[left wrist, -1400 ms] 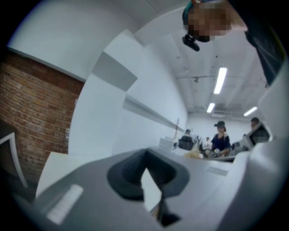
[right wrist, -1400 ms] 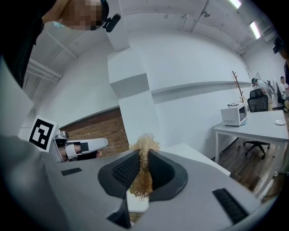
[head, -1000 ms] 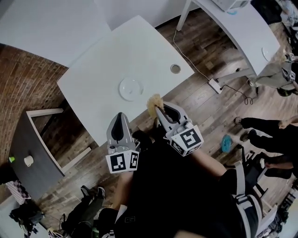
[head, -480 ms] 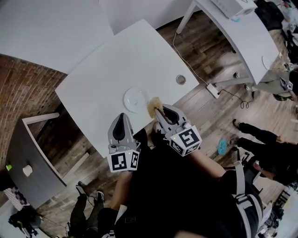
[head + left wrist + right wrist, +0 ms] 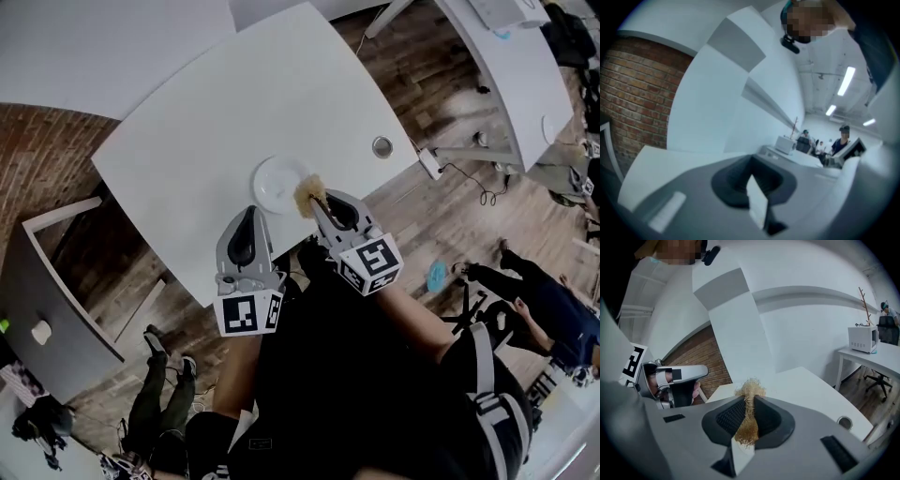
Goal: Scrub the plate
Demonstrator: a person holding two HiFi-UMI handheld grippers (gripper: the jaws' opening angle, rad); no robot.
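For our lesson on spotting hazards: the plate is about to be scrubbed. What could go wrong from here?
The plate lies loose near the table edge, and the left hand-held gripper, shut and empty, is not steadying it; scrubbing may push it off. The right hand-held gripper pinches only part of the scrubber, which might slip out.

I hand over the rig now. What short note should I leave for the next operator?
Left gripper: shut, empty, over the table's near edge.
Right gripper: shut on the golden scrubber, which is at the plate's near rim in the head view; contact cannot be told.
Done: scrubber gripped and brought to the plate.
Left to do: scrub the plate, perhaps steadying it with the left gripper.
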